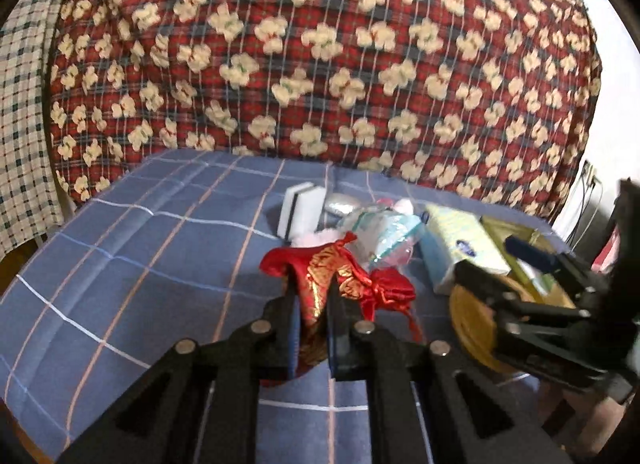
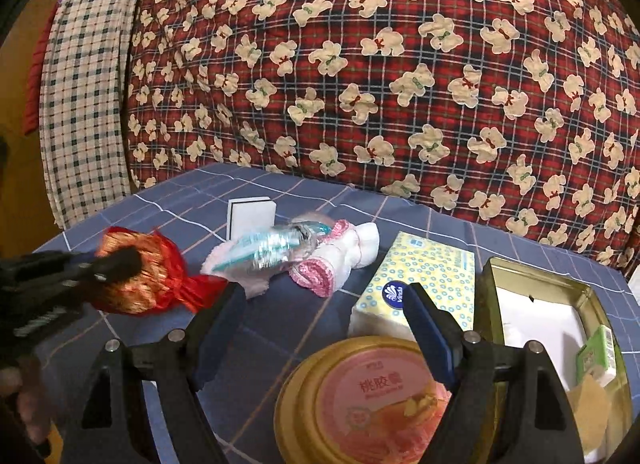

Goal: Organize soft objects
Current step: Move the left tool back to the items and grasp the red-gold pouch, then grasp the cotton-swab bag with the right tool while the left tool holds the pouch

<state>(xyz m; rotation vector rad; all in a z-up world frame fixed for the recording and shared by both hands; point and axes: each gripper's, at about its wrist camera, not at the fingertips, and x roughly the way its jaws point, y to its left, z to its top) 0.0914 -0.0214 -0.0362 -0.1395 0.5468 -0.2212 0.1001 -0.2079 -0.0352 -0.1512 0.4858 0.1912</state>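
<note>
Red pouch (image 1: 320, 284) between closed left fingers (image 1: 286, 304).

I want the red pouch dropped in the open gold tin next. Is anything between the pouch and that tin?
Yes. From the red pouch held by the left gripper, the yellow tissue pack and round gold lid lie before the open gold tin. The open right gripper hovers there too.

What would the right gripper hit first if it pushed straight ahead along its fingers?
Probably the yellow tissue pack: the open right gripper points just left of it, over the round gold tin. The pink-and-white cloth lies beyond. Depth is unclear.
</note>
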